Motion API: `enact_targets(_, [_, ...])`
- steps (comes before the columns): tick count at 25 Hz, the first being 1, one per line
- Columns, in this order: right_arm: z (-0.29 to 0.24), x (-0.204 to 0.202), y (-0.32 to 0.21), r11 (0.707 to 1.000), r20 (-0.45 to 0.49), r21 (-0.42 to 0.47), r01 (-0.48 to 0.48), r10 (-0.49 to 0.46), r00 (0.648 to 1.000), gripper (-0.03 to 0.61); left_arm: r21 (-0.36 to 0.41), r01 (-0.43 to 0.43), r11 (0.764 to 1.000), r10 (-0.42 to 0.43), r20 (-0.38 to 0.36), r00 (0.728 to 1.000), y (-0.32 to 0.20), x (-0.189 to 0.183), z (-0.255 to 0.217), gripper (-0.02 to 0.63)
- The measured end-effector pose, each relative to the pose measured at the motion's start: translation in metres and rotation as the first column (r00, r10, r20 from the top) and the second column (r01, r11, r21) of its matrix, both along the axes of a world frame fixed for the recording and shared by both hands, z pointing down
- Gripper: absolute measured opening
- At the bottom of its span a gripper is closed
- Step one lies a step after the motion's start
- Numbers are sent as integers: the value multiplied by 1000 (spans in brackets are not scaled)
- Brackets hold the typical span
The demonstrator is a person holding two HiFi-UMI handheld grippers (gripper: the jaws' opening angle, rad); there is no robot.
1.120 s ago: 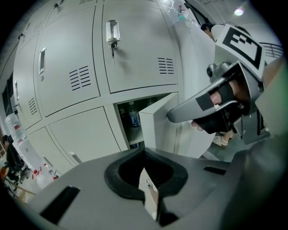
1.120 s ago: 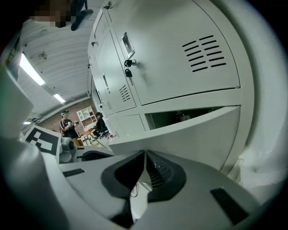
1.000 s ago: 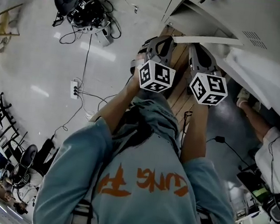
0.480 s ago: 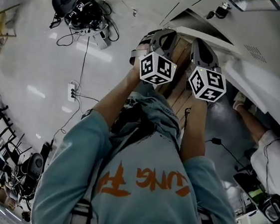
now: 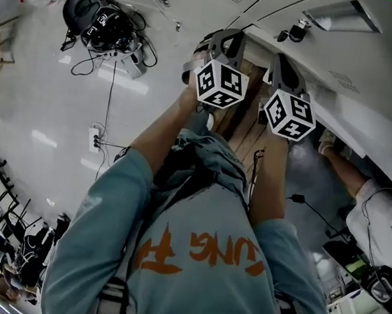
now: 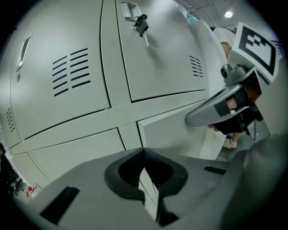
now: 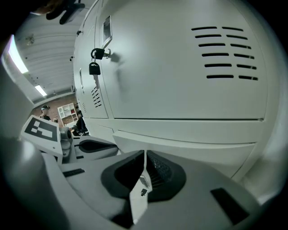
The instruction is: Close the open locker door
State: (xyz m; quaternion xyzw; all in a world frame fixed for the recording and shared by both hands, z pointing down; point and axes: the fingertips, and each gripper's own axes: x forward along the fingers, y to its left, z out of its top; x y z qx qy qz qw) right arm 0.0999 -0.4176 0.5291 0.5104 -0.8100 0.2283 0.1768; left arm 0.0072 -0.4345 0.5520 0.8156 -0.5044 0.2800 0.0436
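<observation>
The open locker door [image 5: 368,130] is a pale grey panel that slants out from the locker bank at the upper right of the head view. My right gripper [image 5: 283,61] is shut and empty, its tips close against the door's face [image 7: 189,137]. In the left gripper view the door [image 6: 173,132] stands a little proud of the neighbouring panels, with the right gripper [image 6: 192,119] pressed to it. My left gripper [image 5: 223,40] is shut and empty beside it, pointing at the lockers [image 6: 81,85], and shows in the right gripper view as the left gripper [image 7: 96,146].
A key [image 6: 142,25] hangs from the lock of an upper locker, and another key [image 7: 94,68] hangs further along. A wooden pallet [image 5: 245,127] lies under the lockers. A person [image 5: 379,212] crouches at the right. Cables and gear [image 5: 106,19] and a power strip [image 5: 94,138] lie on the floor at the left.
Both grippers have moved forward towards the lockers. The door has swung in closer to the locker bank.
</observation>
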Motion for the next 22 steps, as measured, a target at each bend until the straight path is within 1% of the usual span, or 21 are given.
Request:
enact_targets(5, [-3, 6, -7, 1000, -21, 1, -28, 28, 999, 37, -7, 7, 1000, -7, -10, 1000, -9, 1, -3, 21])
enact_targets(9, [-4, 12, -11, 999, -35, -7, -52, 52, 998, 37, -38, 40, 998, -42, -49, 998, -15, 1, -6, 21])
enact_targets(12, [-3, 16, -15, 998, -45, -13, -68, 67, 997, 35, -44, 43, 998, -45, -52, 998, -19, 2, -8, 21])
enact_targets(16, [1, 14, -15, 997, -50, -28, -71, 70, 996, 35, -72, 58, 996, -62, -67, 996, -19, 2, -7, 21])
enact_targets(19, [-1, 10, -14, 997, -36, -28, -73, 72, 997, 37, -72, 86, 994, -92, -84, 992, -19, -1, -11, 21])
enact_targets(22, [-8, 8, -10, 997, -17, -15, -71, 71, 997, 37, -86, 149, 985, -161, -148, 976, -17, -9, -23, 21])
